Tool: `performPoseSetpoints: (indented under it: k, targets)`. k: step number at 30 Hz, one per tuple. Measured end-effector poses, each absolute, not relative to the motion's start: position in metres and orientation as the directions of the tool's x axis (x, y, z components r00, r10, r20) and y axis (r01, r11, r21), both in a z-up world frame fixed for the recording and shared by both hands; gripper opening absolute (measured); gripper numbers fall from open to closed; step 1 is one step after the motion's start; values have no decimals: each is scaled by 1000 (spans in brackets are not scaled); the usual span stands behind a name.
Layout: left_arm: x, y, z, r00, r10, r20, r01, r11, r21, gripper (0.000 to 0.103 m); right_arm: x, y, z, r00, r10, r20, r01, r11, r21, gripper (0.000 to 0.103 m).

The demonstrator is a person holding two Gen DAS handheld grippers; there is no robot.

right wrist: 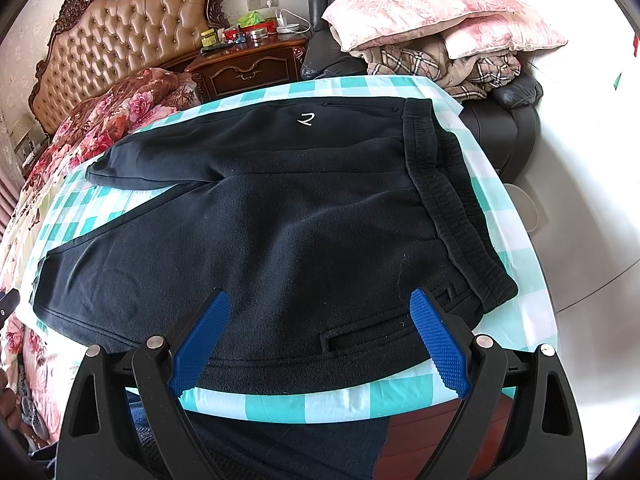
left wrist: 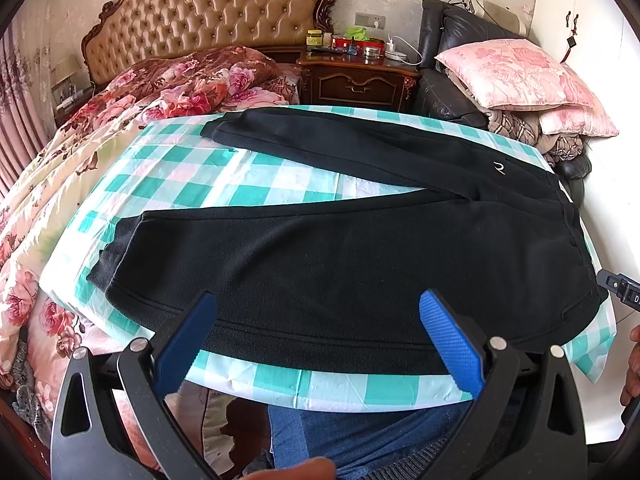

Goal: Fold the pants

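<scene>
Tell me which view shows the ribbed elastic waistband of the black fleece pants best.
The right wrist view: the ribbed elastic waistband runs in full along the pants' right edge. The left wrist view shows only a foreshortened sliver at the far right.

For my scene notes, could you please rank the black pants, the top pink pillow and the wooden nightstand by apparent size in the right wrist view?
1. black pants
2. top pink pillow
3. wooden nightstand
The pants lie nearest the camera, which enlarges them.

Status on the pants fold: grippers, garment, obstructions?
Left gripper open, right gripper open, both empty. Black fleece pants flat on green-checked cloth, legs splayed, unfolded. Nothing on them.
</scene>
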State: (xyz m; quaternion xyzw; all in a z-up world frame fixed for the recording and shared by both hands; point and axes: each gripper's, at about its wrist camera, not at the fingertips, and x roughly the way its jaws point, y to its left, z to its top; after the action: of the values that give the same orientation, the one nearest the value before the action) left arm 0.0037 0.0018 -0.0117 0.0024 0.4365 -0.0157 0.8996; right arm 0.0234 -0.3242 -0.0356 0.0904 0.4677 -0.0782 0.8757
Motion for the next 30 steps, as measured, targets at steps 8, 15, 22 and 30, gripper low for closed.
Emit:
performPoseSetpoints:
  k: [8,15,22,30]
  targets:
    - [4,2,-12,618,-27,-786,30,999,-11,101,23,-324,-36,550,-51,-833,221,971,86,88]
    - [4,3,-13,618,-28,-785,31,999,-11,101,23,-324,-36,550,-51,-833,221,971,86,88]
    - [4,2,-15,618,-29,-786,31,999,-12,101,23,-324,-36,550,-53,-834,221,972,84,88]
    - [4,0,-19,615,-32,-788,32,999,-15,101,23,-325,-36,548,-54,-834,222,972,83,88]
